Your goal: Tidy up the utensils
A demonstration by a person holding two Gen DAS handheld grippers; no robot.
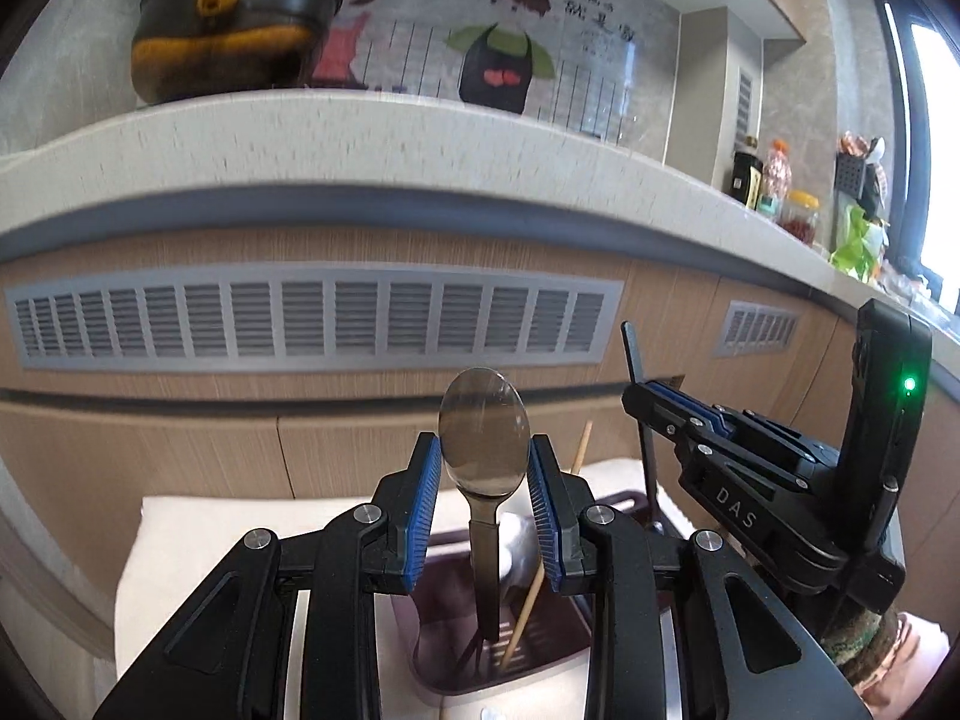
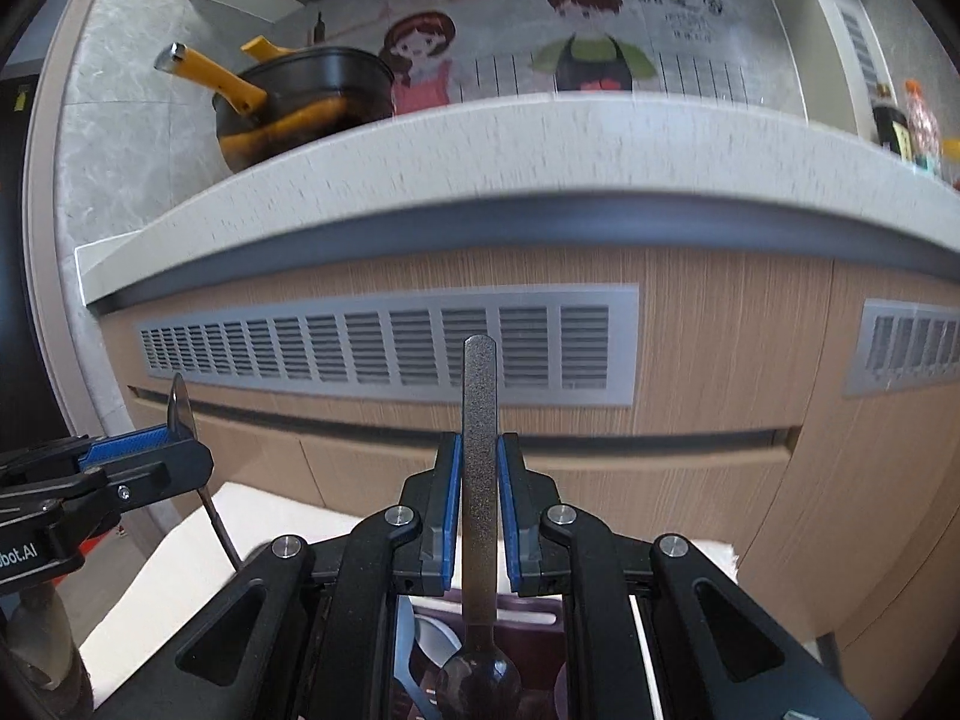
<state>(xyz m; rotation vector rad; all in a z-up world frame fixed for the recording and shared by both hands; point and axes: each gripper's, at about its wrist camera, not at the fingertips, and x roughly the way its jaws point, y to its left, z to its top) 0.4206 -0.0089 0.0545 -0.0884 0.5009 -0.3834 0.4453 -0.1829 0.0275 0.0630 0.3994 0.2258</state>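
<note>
My left gripper (image 1: 485, 468) is shut on the bowl of a steel spoon (image 1: 483, 420), held upright with its handle hanging down over a dark purple utensil tray (image 1: 450, 666). The tray holds wooden chopsticks (image 1: 528, 606) and a white piece. My right gripper (image 2: 480, 504) is shut on the handle of a second spoon (image 2: 479, 420), bowl end down over the same tray (image 2: 540, 612). The right gripper also shows in the left wrist view (image 1: 645, 396), to the right. The left gripper shows at the left of the right wrist view (image 2: 174, 438).
The tray stands on a white cloth (image 1: 210, 534) below a wooden cabinet front with grey vents (image 1: 312, 318). A stone counter edge (image 1: 360, 144) runs above, with a black pot (image 1: 234, 36) and bottles and jars (image 1: 774, 186) at the right.
</note>
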